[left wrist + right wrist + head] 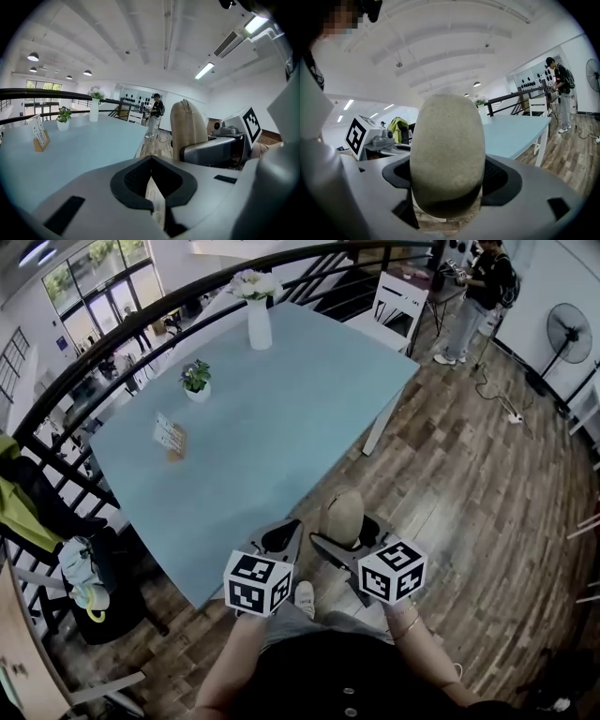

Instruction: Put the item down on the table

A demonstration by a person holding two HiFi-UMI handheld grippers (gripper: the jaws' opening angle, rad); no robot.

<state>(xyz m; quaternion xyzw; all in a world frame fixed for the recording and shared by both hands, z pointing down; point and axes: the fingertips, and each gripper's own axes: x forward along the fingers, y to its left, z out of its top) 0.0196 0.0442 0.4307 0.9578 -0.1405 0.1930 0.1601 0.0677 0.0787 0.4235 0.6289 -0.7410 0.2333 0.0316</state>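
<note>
One vase point(259, 326) holds flowers point(254, 282); right hand-held gripper point(448, 185) clamps beige item point(447, 145), left hand-held gripper point(152, 174) closed

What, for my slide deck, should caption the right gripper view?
Right claw shut on a tan rounded item, blue table beyond.

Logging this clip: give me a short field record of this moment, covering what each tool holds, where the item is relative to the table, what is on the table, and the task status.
left tool: jaws together, nothing between them
right tool: closed on the tan rounded item
item position: in the air over the wooden floor, beside the table's near edge, not on it
table: light blue; white vase, potted plant and card stand stand towards its far side
task status: item not yet put down
</note>
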